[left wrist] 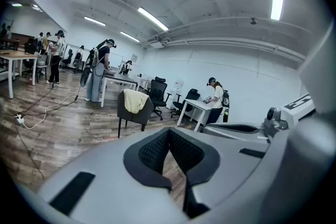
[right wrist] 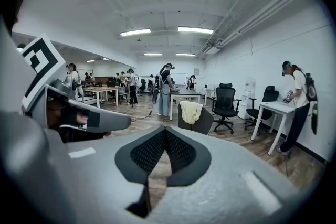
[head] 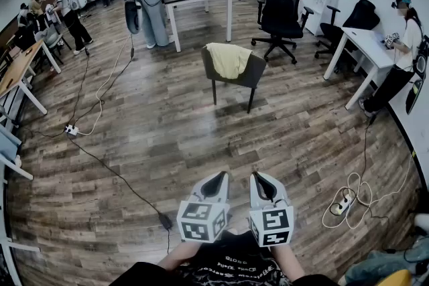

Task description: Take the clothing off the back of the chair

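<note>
Shows pale yellow on the clothing (head: 228, 59), dark grey on the chair (head: 253, 74), and brown wood-grain planks, streaked lighter and darker, on the floor (head: 154, 124). Wears light grey on the shells of the left gripper (head: 216, 179) and the right gripper (head: 259, 180), black with a fine mesh pattern on the pads (left wrist: 153, 152), and black-and-white square markers on the marker cubes (head: 201, 220). Puts black on the office chair (head: 281, 2) and the left-hand cable (head: 114, 174), white on the desk (head: 367, 43) and the right-hand cable (head: 358, 201).
</note>
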`<state>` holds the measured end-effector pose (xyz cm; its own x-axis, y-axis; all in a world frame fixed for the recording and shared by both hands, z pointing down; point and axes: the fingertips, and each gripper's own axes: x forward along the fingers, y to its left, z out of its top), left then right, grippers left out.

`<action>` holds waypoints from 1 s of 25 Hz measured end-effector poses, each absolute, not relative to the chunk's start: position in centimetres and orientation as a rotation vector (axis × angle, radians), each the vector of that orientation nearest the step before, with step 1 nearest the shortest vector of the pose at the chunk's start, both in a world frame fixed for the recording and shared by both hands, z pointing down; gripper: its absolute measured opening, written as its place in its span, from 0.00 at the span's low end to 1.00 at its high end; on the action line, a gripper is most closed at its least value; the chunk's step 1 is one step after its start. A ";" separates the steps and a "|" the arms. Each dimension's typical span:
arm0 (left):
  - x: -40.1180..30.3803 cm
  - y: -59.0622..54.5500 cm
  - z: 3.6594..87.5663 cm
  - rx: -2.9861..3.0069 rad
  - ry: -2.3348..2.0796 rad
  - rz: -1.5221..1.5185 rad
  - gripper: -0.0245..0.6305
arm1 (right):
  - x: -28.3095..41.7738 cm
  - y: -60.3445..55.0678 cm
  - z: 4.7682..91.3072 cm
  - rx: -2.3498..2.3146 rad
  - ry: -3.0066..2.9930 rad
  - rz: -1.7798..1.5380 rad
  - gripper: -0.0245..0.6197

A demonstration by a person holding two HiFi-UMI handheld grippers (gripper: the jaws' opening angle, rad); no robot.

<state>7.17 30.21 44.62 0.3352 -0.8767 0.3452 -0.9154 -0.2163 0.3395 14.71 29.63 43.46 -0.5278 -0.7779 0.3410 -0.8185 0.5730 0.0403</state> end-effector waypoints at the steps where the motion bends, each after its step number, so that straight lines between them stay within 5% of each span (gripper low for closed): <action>1: 6.8 30.1 44.7 2.122 -1.579 0.109 0.05 | 14.5 29.5 43.5 1.309 -2.498 0.188 0.04; 25: 2.6 18.5 46.2 2.195 -1.491 0.165 0.05 | 9.7 19.4 43.9 1.355 -2.533 0.339 0.05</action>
<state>2.65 18.53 46.22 0.3997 -0.8443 0.3570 -0.9020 -0.2928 0.3173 9.66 19.36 43.95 -0.5369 -0.7790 0.3238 -0.8368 0.5406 -0.0868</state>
